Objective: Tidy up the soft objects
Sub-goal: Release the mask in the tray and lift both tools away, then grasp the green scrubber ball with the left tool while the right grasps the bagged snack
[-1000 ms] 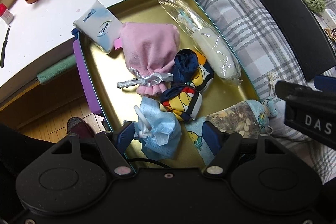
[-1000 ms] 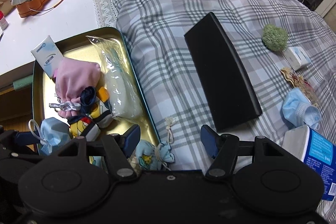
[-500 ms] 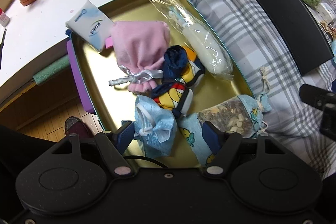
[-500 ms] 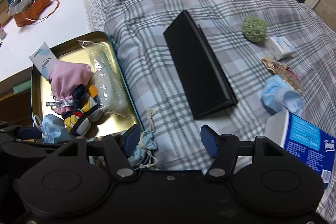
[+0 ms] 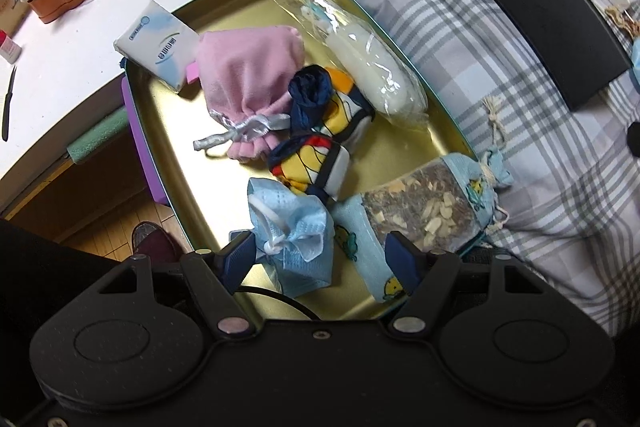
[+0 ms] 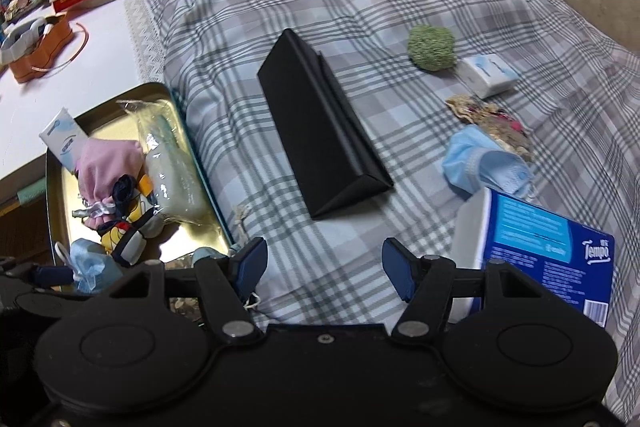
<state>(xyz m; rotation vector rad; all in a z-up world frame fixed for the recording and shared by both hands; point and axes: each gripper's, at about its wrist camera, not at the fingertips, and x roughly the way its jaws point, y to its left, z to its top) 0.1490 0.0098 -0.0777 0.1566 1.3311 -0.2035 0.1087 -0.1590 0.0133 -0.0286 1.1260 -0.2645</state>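
Left wrist view: the left gripper hangs over the near end of a gold tray, its fingers apart and clamped on nothing. Between them sits a crumpled blue face mask, just beside a blue sachet with a clear window of dried bits, which juts over the tray's right rim. Farther in lie a rolled cartoon cloth, a pink drawstring pouch, a tissue pack leaning on the far left corner, and a clear bag holding a white roll. The tray rests partly on a white bench and partly on a plaid blanket.

Right wrist view: the right gripper has its fingers apart and empty above the blanket. Beyond them lies a black case. To its right sit a green ball, a small white tissue pack, a second blue mask and a blue tissue box.
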